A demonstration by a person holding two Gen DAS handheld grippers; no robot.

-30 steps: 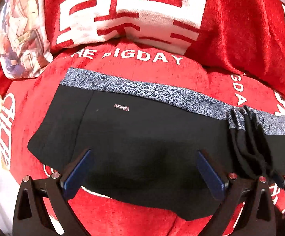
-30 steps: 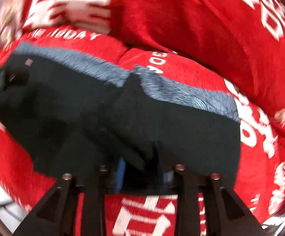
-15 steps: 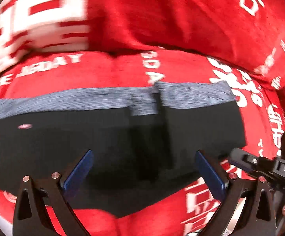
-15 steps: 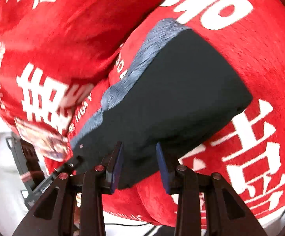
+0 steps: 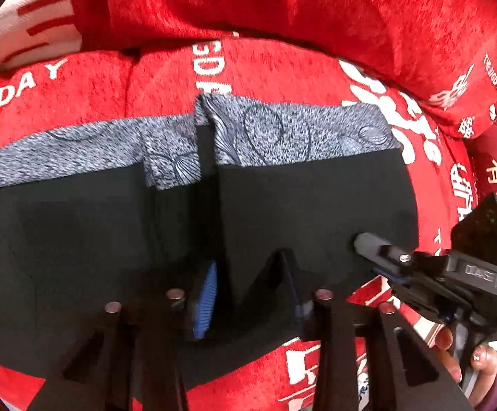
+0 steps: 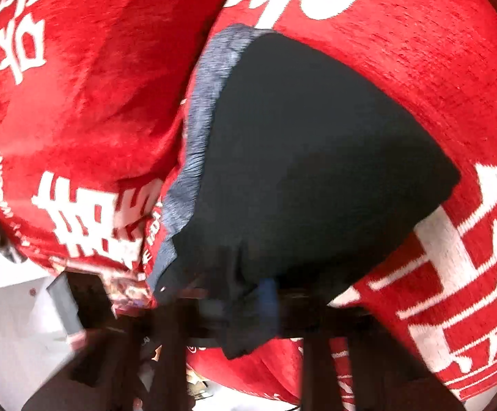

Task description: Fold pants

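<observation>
The black fabric pants with the grey patterned waistband (image 5: 300, 130) lay on the red plush sofa (image 5: 265, 68). Left hand-held gripper (image 5: 248, 284) had closed on the near fold; right hand-held gripper (image 5: 378, 250) touched that hem, its grip unclear. Both should lift evenly.

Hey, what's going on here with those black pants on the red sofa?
A person is folding black pants with a grey patterned waistband on a red sofa cover, using a handheld gripper in each hand. The right part of the pants already lies folded over the rest. The left gripper has its blue-padded fingers closed on a raised ridge of black cloth near the front edge. The right gripper is at the same edge with cloth between its fingers, but that view is blurred, so its grip is unclear.
</observation>
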